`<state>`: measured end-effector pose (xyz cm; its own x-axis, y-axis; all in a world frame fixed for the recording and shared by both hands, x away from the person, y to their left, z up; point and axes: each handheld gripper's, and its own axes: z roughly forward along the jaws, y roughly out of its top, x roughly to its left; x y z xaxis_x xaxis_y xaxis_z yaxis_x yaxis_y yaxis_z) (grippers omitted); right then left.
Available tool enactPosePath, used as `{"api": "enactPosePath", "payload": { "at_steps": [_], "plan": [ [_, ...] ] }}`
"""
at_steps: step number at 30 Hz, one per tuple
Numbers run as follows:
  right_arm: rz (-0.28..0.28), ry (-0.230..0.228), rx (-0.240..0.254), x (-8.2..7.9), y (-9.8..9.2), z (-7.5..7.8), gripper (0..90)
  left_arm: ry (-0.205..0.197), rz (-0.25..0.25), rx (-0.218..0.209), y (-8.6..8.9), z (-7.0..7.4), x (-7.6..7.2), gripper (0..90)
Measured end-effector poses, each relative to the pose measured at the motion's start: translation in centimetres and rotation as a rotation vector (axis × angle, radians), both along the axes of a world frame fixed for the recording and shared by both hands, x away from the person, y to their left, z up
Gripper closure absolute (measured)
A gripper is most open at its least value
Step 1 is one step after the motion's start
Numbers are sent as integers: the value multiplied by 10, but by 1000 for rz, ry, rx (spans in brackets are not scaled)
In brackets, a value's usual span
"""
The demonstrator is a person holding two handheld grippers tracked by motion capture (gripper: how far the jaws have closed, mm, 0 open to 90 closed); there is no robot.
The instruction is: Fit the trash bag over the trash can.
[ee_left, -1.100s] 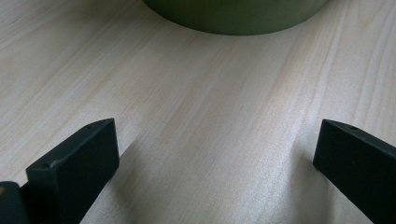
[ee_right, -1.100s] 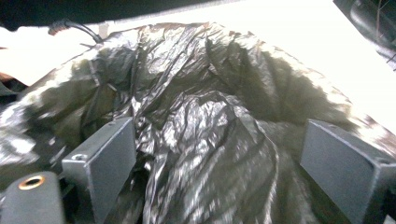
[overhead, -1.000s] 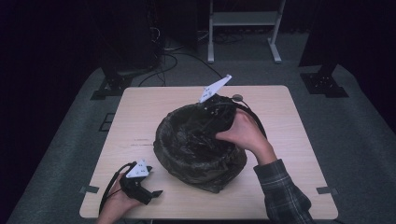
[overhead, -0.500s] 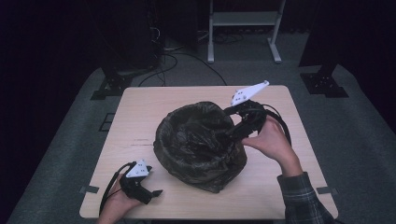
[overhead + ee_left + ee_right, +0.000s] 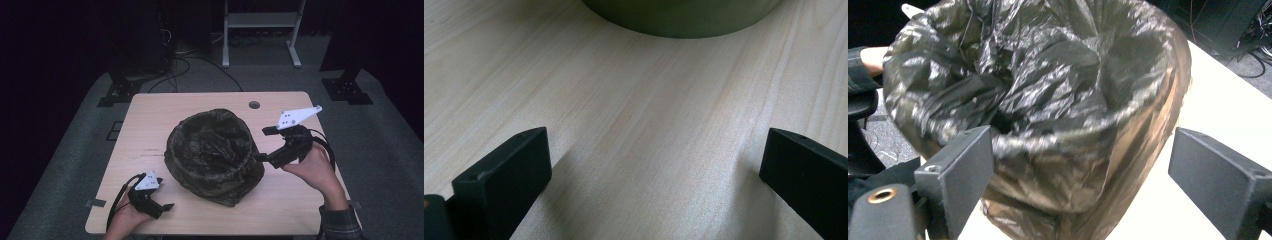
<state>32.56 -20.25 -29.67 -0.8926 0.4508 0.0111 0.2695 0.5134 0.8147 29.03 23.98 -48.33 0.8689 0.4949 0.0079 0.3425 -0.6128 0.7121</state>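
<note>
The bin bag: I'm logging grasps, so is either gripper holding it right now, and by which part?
Nothing is held. The right gripper is open before the bin bag; the left gripper is open over the table.

Left gripper (image 5: 159,206): held low at the near left, jaws spread wide, resting level and close above the surface. Left hand (image 5: 122,219) wraps its rear. Right gripper (image 5: 262,156): raised, tilted down toward the left, jaws wide apart. Right hand (image 5: 314,169) grips from below, plaid sleeve (image 5: 340,226) at the wrist.

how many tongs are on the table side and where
2. The left tongs sit open at the table's near-left edge; the right tongs are open beside the bin bag's right rim.
</note>
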Motion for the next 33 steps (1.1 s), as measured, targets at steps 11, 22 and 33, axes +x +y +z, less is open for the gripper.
{"api": "enactPosePath", "payload": {
  "at_steps": [11, 22, 33],
  "plan": [
    [-3, 4, 26, -16, -7, -27, 94, -1, 15, 2, 0, 0, 1, 0],
    [-15, 40, 27, -25, -8, -67, 94, -2, 19, 0, 0, 0, 1, 0],
    [-51, 51, 30, -38, -19, -101, 94, -2, 16, 2, 1, 0, 1, 0]
  ]
}}
